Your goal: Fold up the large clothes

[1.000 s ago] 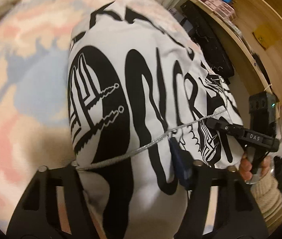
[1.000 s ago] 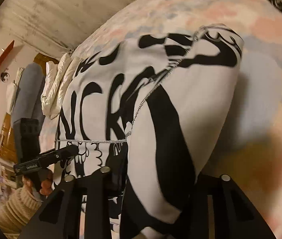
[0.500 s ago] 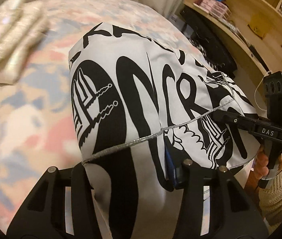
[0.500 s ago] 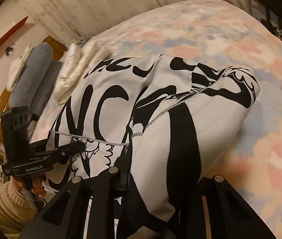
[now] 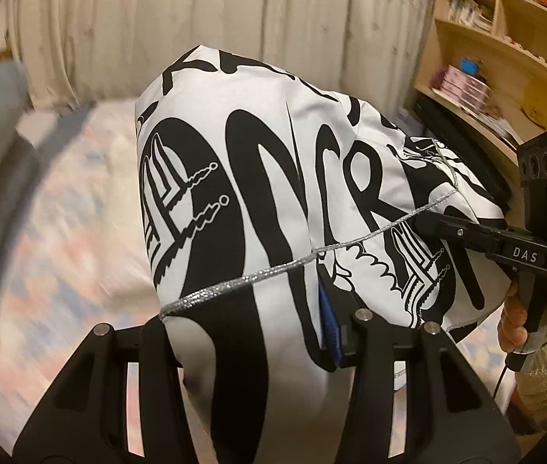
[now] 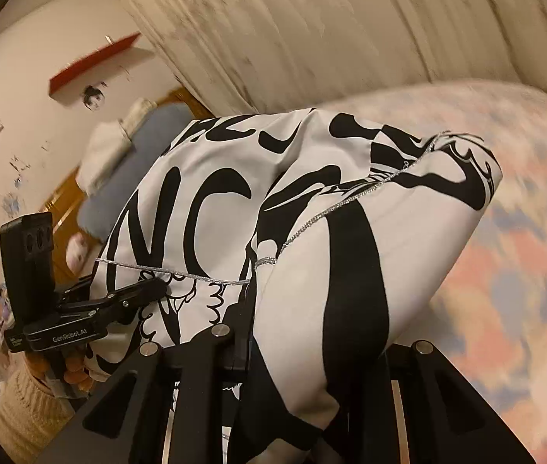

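Cloth fills both claws. The left claw [image 5: 258,332] has a thick bunch of the black-and-white printed garment [image 5: 273,178] packed between its fingers, the jaws having just closed somewhat on it; the right claw [image 6: 312,352] pinches another part of the same edge, its jaws likewise having just narrowed. From each wrist view the other claw shows at the side, biting the fabric near the silver cord [image 5: 258,274] that runs across the print. Between the two grips the garment hangs in the air as a rounded drape, above the pastel patterned bed [image 6: 505,255], with its lower end hidden behind the fabric itself.

Main risk, as I judge it, is slippage. The left grip holds a bulky wad, not a flat hem, so layers could creep out one at a time and leave that side sagging. The cord could also snag on a finger and drag the fabric askew. If the two grips are not on matching corners, which cannot be told here, the garment would land twisted on the bed and any fold made from it would be crooked. The bookshelf [image 5: 505,62] stands close beside the right claw, so a wide swing might brush it.
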### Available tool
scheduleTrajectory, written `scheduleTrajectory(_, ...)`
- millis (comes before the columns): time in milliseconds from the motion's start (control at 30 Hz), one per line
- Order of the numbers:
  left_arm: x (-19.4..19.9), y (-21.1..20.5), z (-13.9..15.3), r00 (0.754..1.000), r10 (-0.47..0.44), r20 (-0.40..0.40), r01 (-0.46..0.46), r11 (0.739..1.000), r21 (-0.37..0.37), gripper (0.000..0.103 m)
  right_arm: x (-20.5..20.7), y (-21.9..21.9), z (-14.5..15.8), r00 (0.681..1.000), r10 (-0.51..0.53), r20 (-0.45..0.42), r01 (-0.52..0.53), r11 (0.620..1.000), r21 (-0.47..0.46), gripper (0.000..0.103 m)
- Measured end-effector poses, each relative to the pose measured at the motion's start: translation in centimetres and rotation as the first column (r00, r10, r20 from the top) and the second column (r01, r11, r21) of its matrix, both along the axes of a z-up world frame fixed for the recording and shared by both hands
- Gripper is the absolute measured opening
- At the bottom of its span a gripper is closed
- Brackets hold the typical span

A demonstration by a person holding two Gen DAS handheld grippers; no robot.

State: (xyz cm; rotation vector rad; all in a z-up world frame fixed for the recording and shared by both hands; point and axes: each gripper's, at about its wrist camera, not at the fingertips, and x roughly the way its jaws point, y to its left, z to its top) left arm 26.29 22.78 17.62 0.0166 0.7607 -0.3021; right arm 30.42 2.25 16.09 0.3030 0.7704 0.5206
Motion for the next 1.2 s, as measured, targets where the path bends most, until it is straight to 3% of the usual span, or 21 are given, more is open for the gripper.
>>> scheduleTrajectory(167,8.8,6.3,4.0,0.999,0.011,0.049,-0.014,0.999,0.044,0.044,8.0,6.3,2.7,0.998,-0.017,0.056,0.014,0.998,0.053,0.022)
scheduleTrajectory(300,16.0,10.6,3.5,1.0,0.014,0.015,-0.015,0.998,0.061,0.045,14.1,9.9,0.5,1.0,-0.03,0.006,0.029,0.991,0.128,0.022)
scheduleTrajectory(400,22.4,13.8,-1.3,0.997,0.02,-0.073,-0.018,0.999,0.029,0.047,17.8,12.2,-3.9,0.998,-0.039,-0.049,0.046,0.989,0.143,0.022)
scheduleTrajectory(467,25.6,15.1,-5.6,0.988,0.032,-0.149,-0.027,0.999,0.035,0.05,19.6,13.4,-8.6,0.99,-0.039,-0.134,0.06,0.986,0.156,0.022)
scheduleTrajectory(533,28.4,16.6,-11.6,0.967,0.101,-0.235,-0.09,0.994,0.058,0.065,21.2,15.4,-13.6,0.98,-0.037,-0.193,0.055,0.994,0.093,0.026)
scheduleTrajectory(600,29.5,18.5,-14.5,0.959,0.148,-0.24,-0.157,0.987,-0.019,0.082,21.3,16.0,-16.2,0.985,-0.03,-0.169,0.046,0.995,0.09,0.034)
scheduleTrajectory(633,29.7,19.4,-15.3,0.961,0.143,-0.237,-0.166,0.983,-0.079,0.083,21.3,16.1,-16.8,0.989,-0.024,-0.146,0.039,0.994,0.103,0.036)
scheduleTrajectory(700,29.5,19.2,-16.1,0.965,0.137,-0.225,-0.165,0.98,-0.113,0.084,21.4,16.4,-17.2,0.991,-0.026,-0.132,0.039,0.994,0.103,0.038)
scheduleTrajectory(800,28.4,18.7,-15.9,0.972,0.137,-0.189,-0.153,0.986,-0.073,0.087,21.7,16.8,-17.2,0.994,-0.019,-0.112,0.024,0.998,0.05,0.043)
scheduleTrajectory(933,26.0,16.0,-15.5,0.976,0.184,-0.119,-0.178,0.982,0.057,0.092,21.4,17.1,-16.1,0.992,-0.073,-0.107,0.066,0.996,-0.06,0.073)
scheduleTrajectory(1100,22.6,13.3,-12.8,0.968,0.25,-0.033,-0.24,0.952,0.193,0.092,20.1,15.5,-14.5,0.991,-0.096,-0.092,0.084,0.988,-0.131,0.077)
scheduleTrajectory(1200,20.7,11.9,-11.0,0.966,0.26,0.012,-0.257,0.946,0.198,0.092,18.1,14.5,-12.7,0.99,-0.119,-0.072,0.106,0.981,-0.163,0.077)
